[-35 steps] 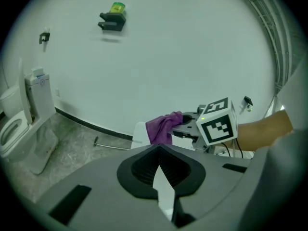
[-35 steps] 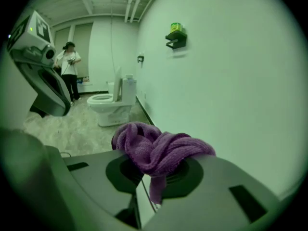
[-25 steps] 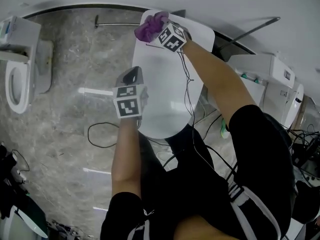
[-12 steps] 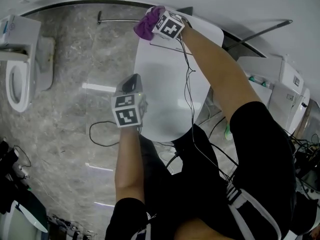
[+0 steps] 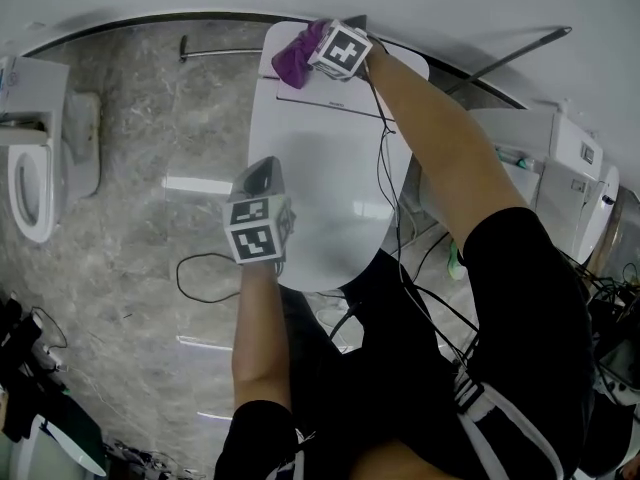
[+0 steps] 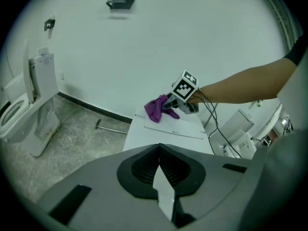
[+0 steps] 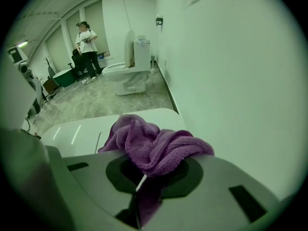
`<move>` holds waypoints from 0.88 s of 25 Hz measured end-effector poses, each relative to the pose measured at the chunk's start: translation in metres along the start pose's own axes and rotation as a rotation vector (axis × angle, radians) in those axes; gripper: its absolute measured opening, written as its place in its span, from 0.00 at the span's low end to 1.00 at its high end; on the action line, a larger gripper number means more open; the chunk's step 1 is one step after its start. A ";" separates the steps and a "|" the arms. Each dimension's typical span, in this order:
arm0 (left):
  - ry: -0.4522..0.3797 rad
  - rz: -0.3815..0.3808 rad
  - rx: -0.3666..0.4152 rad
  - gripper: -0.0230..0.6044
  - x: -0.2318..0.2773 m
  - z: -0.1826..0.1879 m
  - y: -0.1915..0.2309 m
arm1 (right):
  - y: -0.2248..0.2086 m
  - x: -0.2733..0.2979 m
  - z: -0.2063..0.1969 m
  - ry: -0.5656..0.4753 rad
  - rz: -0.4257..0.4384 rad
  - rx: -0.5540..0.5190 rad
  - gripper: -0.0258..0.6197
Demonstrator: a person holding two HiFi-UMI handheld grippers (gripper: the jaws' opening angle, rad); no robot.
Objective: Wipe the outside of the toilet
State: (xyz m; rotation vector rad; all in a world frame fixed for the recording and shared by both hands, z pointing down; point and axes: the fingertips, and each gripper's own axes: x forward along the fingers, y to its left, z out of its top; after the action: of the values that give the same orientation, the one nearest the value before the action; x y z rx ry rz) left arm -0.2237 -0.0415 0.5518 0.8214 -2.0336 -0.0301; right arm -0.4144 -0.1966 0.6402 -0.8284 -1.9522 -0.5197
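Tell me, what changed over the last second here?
The right gripper, shut on the purple cloth, slid it slightly inward from the rear left edge of the toilet. The left gripper stayed shut and empty over the lid's left side; the cloth was never let go.

Purple cloth pressed to the back of a white toilet

The toilet [image 5: 322, 173] is seen from above with its lid shut; the lid is smooth, glossy and rounded at the front, and a thin straight seam separates it from the flat rear section that is set against the white wall. The cloth [image 5: 294, 58], a purple terry rag, is bunched into thick folds and is clamped between the jaws of the right gripper [image 5: 314, 54]. It is laid on the rear section, close to the wall and towards the toilet's left rear corner.
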 end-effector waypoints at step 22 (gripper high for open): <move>0.082 -0.186 0.107 0.05 0.097 -0.024 -0.168 | -0.059 -0.088 -0.176 -0.048 -0.133 0.150 0.14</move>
State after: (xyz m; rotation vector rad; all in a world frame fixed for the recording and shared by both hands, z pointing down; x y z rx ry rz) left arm -0.1503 -0.2202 0.5835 1.0603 -1.8894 0.0078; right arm -0.3234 -0.3804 0.6477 -0.6242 -2.0723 -0.4286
